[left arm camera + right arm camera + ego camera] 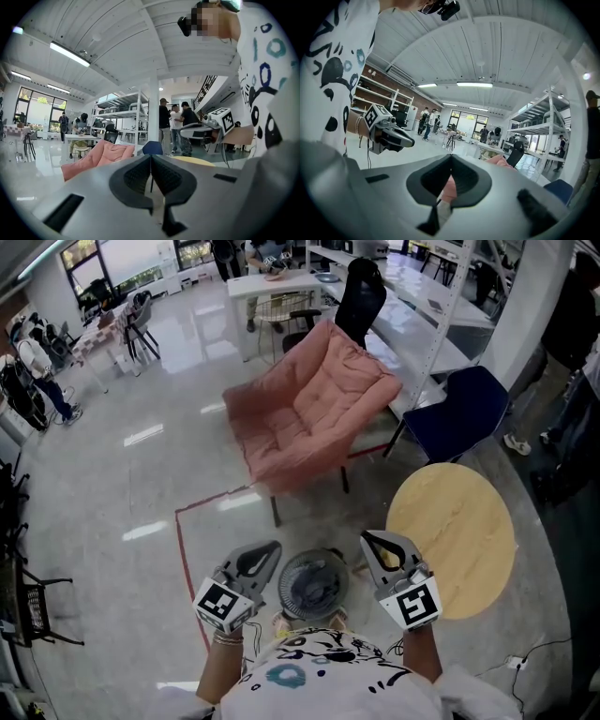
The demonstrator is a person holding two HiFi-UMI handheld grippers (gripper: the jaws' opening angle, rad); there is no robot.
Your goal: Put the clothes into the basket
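Observation:
A round grey basket [314, 582] stands on the floor just in front of me, seen from above. My left gripper [274, 547] is held at its left and my right gripper [368, 538] at its right, both above it. Both are shut with nothing between the jaws. Beyond them a low chair carries a large pink padded cover [309, 409]. In the left gripper view the shut tips [151, 156] point level at the pink cover [101, 157], with the right gripper [206, 129] alongside. In the right gripper view the tips [451, 155] meet, and the left gripper [389, 133] shows at the left.
A round wooden table [455, 535] stands at my right, with a blue chair [464, 409] behind it. Red tape [178, 549] marks the floor at the left. White shelving [422, 296] and desks line the back; people stand farther off.

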